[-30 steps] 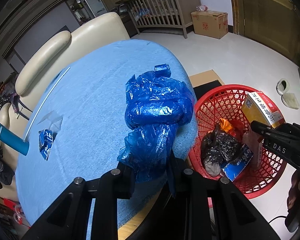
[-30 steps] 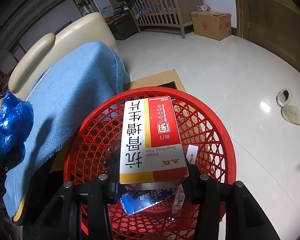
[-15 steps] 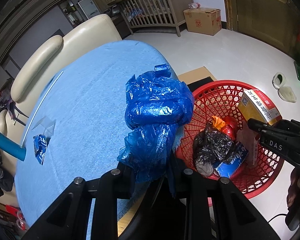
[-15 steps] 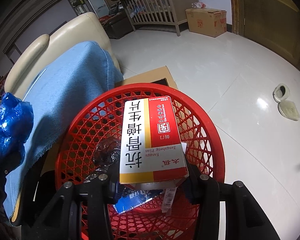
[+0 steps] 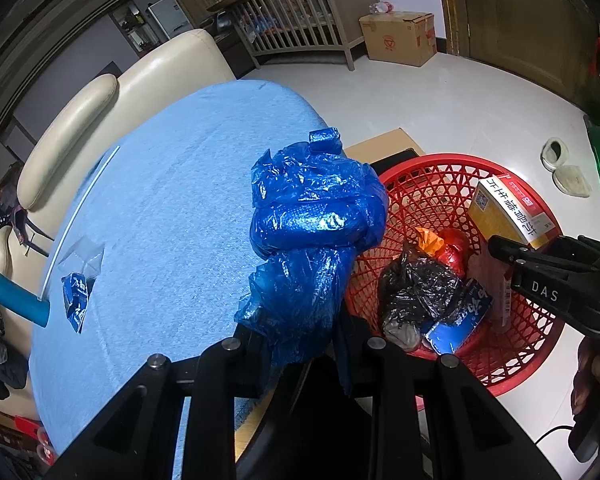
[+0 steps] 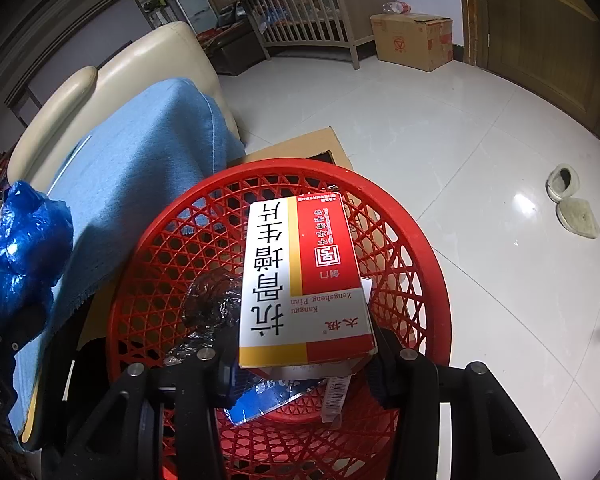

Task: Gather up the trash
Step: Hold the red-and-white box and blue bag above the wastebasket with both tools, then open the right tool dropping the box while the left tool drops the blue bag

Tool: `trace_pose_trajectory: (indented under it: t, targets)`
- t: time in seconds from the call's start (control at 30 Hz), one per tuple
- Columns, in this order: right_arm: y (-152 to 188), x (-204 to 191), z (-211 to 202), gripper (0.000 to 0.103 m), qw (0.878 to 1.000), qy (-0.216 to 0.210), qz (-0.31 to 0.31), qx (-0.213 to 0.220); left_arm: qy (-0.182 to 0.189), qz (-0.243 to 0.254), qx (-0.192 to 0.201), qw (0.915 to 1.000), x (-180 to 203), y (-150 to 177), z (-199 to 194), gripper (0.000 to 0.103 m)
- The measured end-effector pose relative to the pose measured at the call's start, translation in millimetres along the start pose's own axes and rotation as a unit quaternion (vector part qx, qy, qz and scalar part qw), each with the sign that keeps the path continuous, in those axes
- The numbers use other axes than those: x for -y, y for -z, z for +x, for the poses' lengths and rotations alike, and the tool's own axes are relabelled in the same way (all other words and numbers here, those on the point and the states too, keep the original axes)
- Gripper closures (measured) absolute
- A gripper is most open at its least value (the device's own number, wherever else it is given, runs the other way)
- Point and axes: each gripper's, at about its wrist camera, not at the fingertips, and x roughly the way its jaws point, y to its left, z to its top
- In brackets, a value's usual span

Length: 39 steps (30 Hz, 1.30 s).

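fingers of the right gripper (image 6: 306, 360) are clamped on the near short end of a red, white and yellow medicine box (image 6: 302, 280), one pad on each long edge. box's long axis runs straight away from the claw, its printed face up and its far end toward the back rim of the red mesh basket (image 6: 428, 264), above which it hangs. under it in the basket lie a crumpled black bag (image 6: 210, 300), a blue wrapper (image 6: 268, 398) and a barcoded slip. the basket stands on the white tile floor (image 6: 460, 128), just beside a table draped in a light blue cloth (image 5: 172, 200). the left gripper (image 5: 300, 344) is pinched tight on the lower tail of a crumpled blue plastic bag (image 5: 316, 220), which stands up and away from the jaws, its long axis along the fingers, over the cloth's edge next to the basket. farther out on the cloth lie a small blue packet (image 5: 76, 300), a clear scrap and a thin white straw (image 5: 80, 216). a cream sofa (image 5: 112, 92), a wooden crib and a cardboard box (image 5: 400, 38) sit beyond.
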Motion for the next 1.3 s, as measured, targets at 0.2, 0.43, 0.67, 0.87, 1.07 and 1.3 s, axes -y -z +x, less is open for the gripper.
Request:
trace_pose_trajectory:
  t: [0.2,0.43,0.67,0.87,1.07,1.3]
  targets:
    - [0,0,0,0.053,1.0,0.0,0.001,-0.001,0.001,0.008,-0.002,1.0,6,0,0,0.075]
    - [-1,1,0,0.053,1.0,0.0,0.004,-0.001,0.001,0.016,-0.003,0.9999,15,-2,0,0.075]
    - [-1,3,3,0.053,1.0,0.001,0.007,-0.002,0.002,0.025,-0.005,0.9997,22,-4,0,0.075]
    - [-2,4,3,0.053,1.0,-0.001,0.008,-0.001,0.001,0.034,-0.008,0.9994,30,-5,2,0.075]
    - [-2,5,3,0.053,1.0,-0.003,0.01,-0.001,-0.001,0.039,-0.012,0.9992,35,-5,4,0.075]
    - [-1,6,1,0.053,1.0,-0.004,0.012,0.0,-0.003,0.041,-0.017,0.999,37,-4,5,0.075]
